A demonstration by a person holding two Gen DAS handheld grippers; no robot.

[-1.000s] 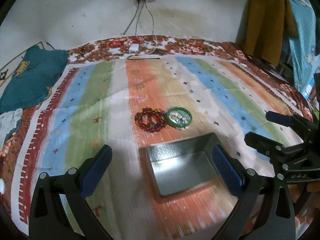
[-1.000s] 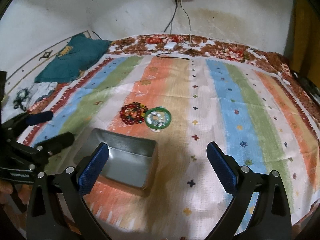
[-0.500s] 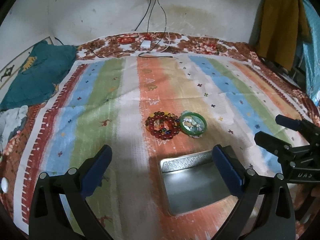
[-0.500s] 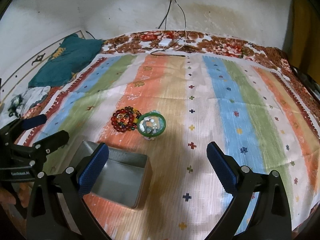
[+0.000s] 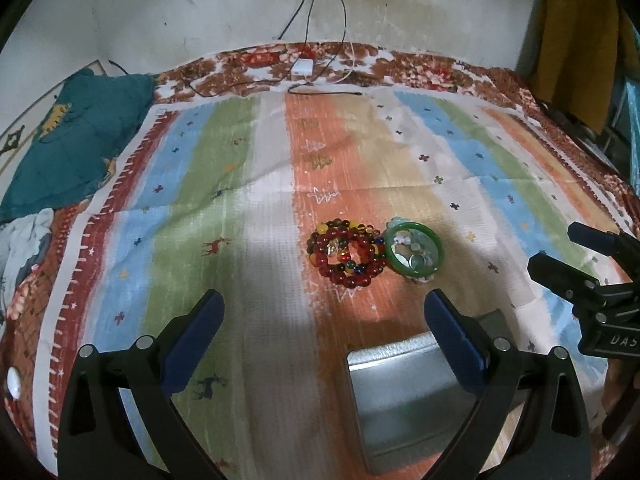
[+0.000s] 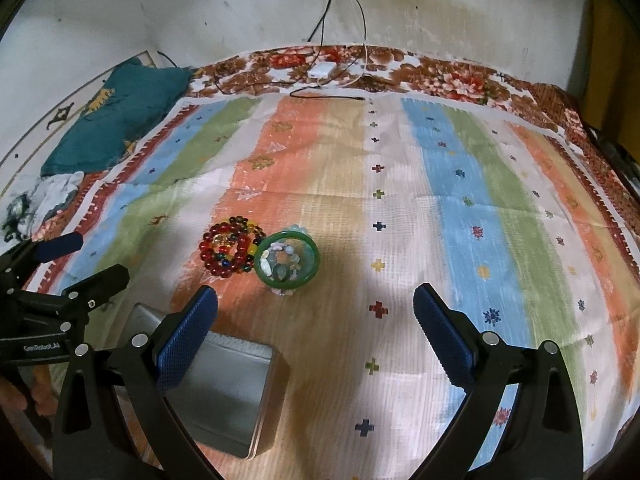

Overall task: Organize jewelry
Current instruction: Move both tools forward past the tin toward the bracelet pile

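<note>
A pile of red and multicoloured bead bracelets (image 5: 346,253) (image 6: 230,249) lies on the striped cloth. Touching its right side is a green bangle (image 5: 414,251) (image 6: 287,260) with pale stone pieces inside its ring. An empty metal tin (image 5: 404,394) (image 6: 226,392) sits nearer to me. My left gripper (image 5: 324,340) hovers open, short of the jewelry, its right finger over the tin. My right gripper (image 6: 316,332) is also open, just short of the bangle, its left finger over the tin. Each gripper shows in the other's view at the side: the right gripper (image 5: 576,258), the left gripper (image 6: 76,260).
A teal cushion (image 5: 68,140) (image 6: 116,120) and crumpled white cloth (image 5: 24,240) lie at the far left. Cables and a white charger (image 5: 303,67) (image 6: 322,69) rest at the far edge by the wall. A yellow garment (image 5: 572,40) hangs at the right.
Both grippers have drawn back and shifted left; the jewelry and tin now sit lower and further right in the left wrist view. Both stay open. Nothing on the cloth has moved.
</note>
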